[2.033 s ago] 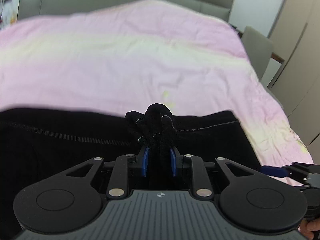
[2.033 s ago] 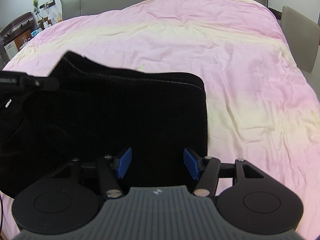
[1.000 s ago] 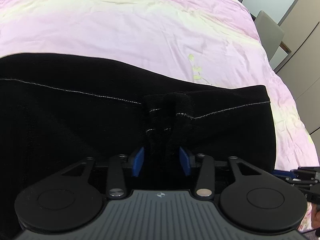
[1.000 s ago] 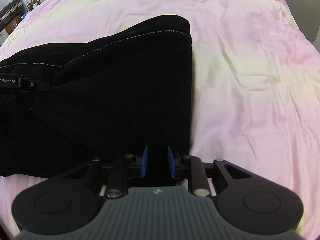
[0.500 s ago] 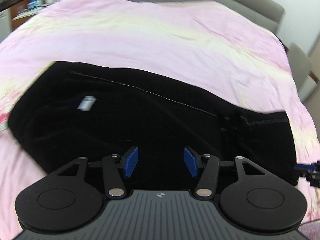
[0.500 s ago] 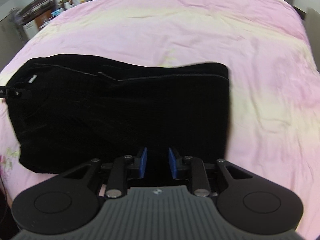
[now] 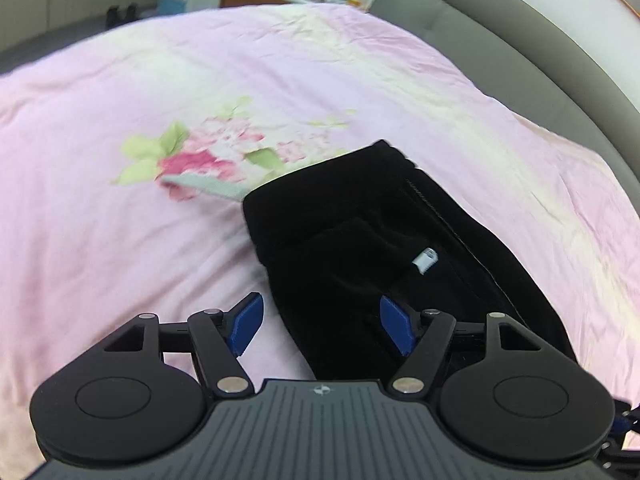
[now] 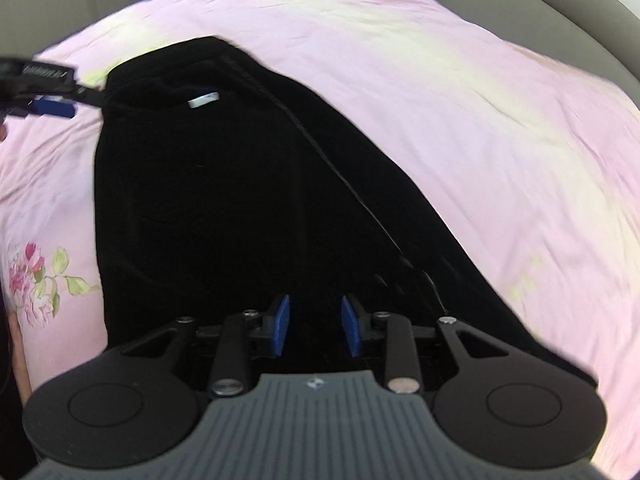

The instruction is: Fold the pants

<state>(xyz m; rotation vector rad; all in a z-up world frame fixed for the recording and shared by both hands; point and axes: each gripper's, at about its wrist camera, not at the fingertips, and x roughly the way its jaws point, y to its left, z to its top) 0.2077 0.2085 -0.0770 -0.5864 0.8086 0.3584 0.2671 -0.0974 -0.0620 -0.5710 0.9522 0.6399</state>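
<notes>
One pair of black pants, folded into a long strip, lies on one pink bedspread; in the left wrist view it runs from frame centre down to the lower right, in the right wrist view it fills the centre from upper left to the bottom. One small white tag shows on the pants. Left gripper at the bottom centre, blue pads spread wide, holding nothing, over the pants' near edge. Right gripper at the bottom centre, pads close together with a gap between them, over the black cloth; cannot tell if it pinches any. One flower print sits upper left of the pants. One grey headboard at upper right.
</notes>
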